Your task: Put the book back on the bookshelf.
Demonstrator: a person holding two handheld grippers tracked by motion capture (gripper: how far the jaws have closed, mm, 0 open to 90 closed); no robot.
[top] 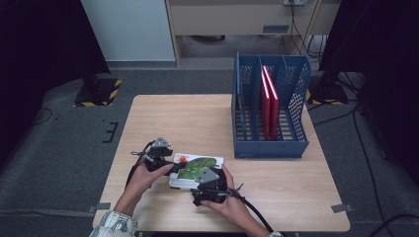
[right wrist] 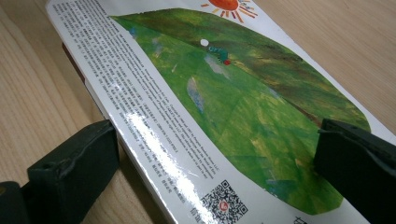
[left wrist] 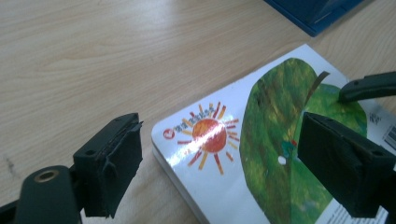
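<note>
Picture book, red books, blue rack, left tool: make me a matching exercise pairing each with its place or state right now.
1. picture book
2. red books
3. blue rack
4. left tool

a. stands at the table's far right
b. upright in a middle slot
c. lies flat on the table
d. jaws apart at the book's corner

Pairs: 1-c, 2-b, 3-a, 4-d

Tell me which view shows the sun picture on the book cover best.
The left gripper view: the sun sits whole and close on the book. The right gripper view cuts it off at the top edge; the high view shows a tiny red spot.
</note>
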